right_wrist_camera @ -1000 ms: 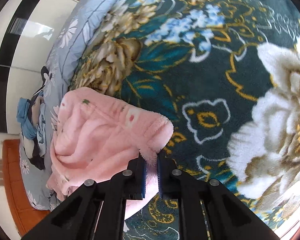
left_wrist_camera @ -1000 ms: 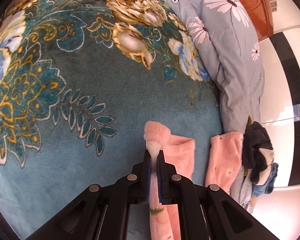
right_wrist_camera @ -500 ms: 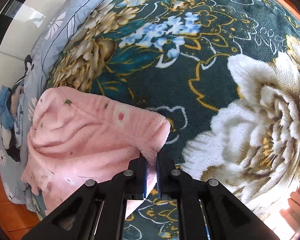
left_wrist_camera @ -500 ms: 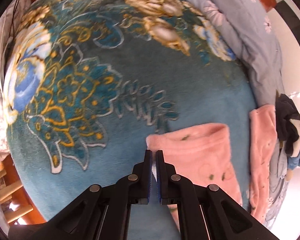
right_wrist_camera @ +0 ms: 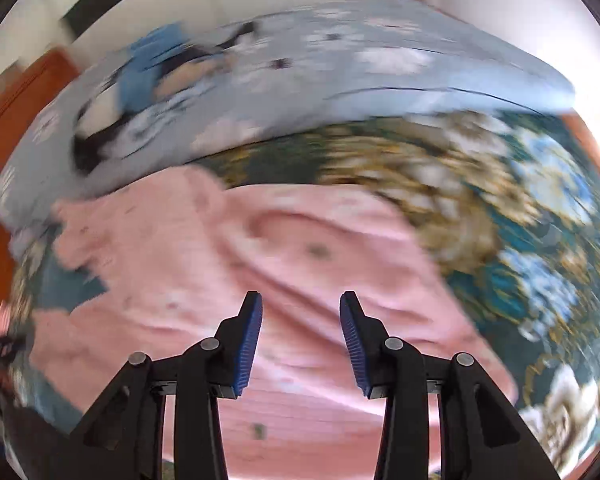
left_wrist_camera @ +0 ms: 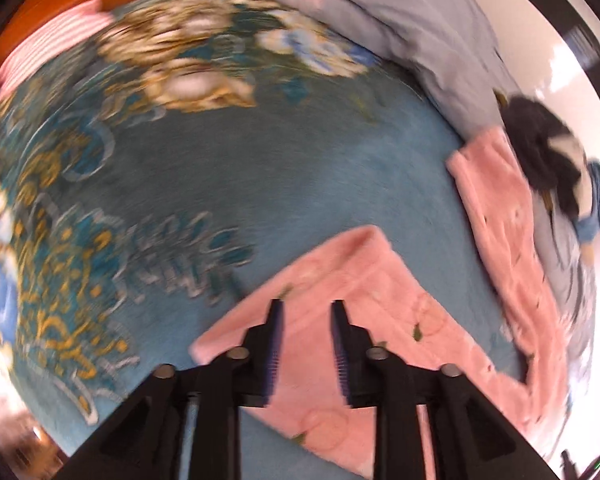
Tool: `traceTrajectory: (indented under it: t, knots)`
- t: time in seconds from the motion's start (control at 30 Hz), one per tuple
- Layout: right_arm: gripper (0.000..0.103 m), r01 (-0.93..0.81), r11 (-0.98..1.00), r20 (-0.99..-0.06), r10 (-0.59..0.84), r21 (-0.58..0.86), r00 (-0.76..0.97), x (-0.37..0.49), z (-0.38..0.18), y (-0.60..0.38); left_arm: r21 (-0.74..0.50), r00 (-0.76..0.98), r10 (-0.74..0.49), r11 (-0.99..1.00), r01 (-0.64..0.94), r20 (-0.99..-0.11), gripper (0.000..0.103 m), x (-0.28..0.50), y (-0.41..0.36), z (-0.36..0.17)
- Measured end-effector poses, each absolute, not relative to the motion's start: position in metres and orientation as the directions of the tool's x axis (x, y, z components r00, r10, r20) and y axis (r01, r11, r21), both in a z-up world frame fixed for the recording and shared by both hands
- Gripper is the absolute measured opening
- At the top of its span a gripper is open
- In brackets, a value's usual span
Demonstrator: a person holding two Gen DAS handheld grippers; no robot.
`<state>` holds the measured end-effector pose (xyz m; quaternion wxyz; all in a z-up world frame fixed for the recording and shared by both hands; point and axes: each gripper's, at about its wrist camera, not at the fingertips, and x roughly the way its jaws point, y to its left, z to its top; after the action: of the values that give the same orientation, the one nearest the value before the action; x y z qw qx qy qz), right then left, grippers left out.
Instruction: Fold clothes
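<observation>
- Letting go: our left hand-held gripper (left_wrist_camera: 306,344) and right hand-held gripper (right_wrist_camera: 300,336), clamped on the fluffy pink fleece garment (left_wrist_camera: 364,320) a moment ago, now gape, released.
- The garment lies spread on the teal floral plush blanket (left_wrist_camera: 300,168) of the bed.
- We judge one fold laid; both views blur.

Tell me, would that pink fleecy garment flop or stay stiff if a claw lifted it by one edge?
Probably flop: the pink garment already lies in soft wrinkles on the blanket. It looks plush and likely light, so it should not slip easily from ridged pads.
</observation>
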<state>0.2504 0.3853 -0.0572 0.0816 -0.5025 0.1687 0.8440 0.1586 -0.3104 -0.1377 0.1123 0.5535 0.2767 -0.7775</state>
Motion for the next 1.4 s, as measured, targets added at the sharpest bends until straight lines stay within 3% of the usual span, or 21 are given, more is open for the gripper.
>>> traceTrajectory:
  t: [0.1, 0.17, 0.23, 0.4, 0.67, 0.73, 0.8, 0.9, 1.0, 1.23, 1.4]
  knots:
    - [0.042, 0.037, -0.971, -0.878, -0.231, 0.238, -0.420, 0.194, -0.083, 0.280, -0.290, -0.346, 0.142, -0.858, 0.425, -0.927, 0.043, 0.136, -0.296, -0.144]
    - [0.041, 0.230, -0.942, -0.889, -0.311, 0.243, -0.336, 0.166, -0.107, 0.216, -0.279, -0.337, 0.145, -0.876, 0.393, -0.930, 0.052, 0.127, -0.291, -0.147]
    - [0.041, 0.378, -0.901, -0.910, -0.322, 0.211, -0.260, 0.148, -0.131, 0.167, -0.268, -0.327, 0.148, -0.894, 0.360, -0.933, 0.060, 0.119, -0.285, -0.150]
    - [0.041, 0.580, -0.799, -0.943, -0.297, 0.161, -0.147, 0.130, -0.174, 0.107, -0.188, -0.260, 0.121, -0.950, 0.251, -0.958, 0.061, 0.106, -0.275, -0.162]
    - [0.042, 0.668, -0.730, -0.952, -0.287, 0.142, -0.111, 0.129, -0.185, 0.093, -0.190, -0.237, 0.165, -0.978, 0.088, -0.957, 0.058, 0.104, -0.261, -0.168]
    - [0.036, 0.679, -0.722, -0.954, -0.278, 0.132, -0.109, 0.134, -0.185, 0.092, -0.209, -0.235, 0.189, -0.976, 0.065, -0.954, 0.037, 0.107, -0.261, -0.165]
    - [0.024, 0.697, -0.709, -0.957, -0.265, 0.113, -0.115, 0.140, -0.185, 0.090, -0.214, -0.231, 0.201, -0.976, 0.033, -0.952, 0.024, 0.112, -0.260, -0.163]
    - [0.014, 0.721, -0.691, -0.965, -0.227, 0.061, -0.135, 0.149, -0.187, 0.086, -0.215, -0.233, 0.212, -0.977, -0.014, -0.949, 0.013, 0.120, -0.256, -0.157]
    - [0.006, 0.704, -0.707, -0.961, -0.238, 0.072, -0.140, 0.149, -0.185, 0.088, -0.255, -0.276, 0.248, -0.967, -0.012, -0.928, 0.012, 0.128, -0.259, -0.145]
    - [0.005, 0.540, -0.825, -0.893, -0.360, 0.170, -0.269, 0.123, -0.138, 0.130, -0.412, -0.430, 0.338, -0.907, 0.089, -0.837, 0.011, 0.126, -0.289, -0.101]
    - [0.005, 0.383, -0.905, -0.900, -0.312, 0.185, -0.303, 0.070, -0.150, 0.134, -0.379, -0.319, 0.276, -0.863, 0.333, -0.907, 0.016, 0.047, -0.300, -0.141]
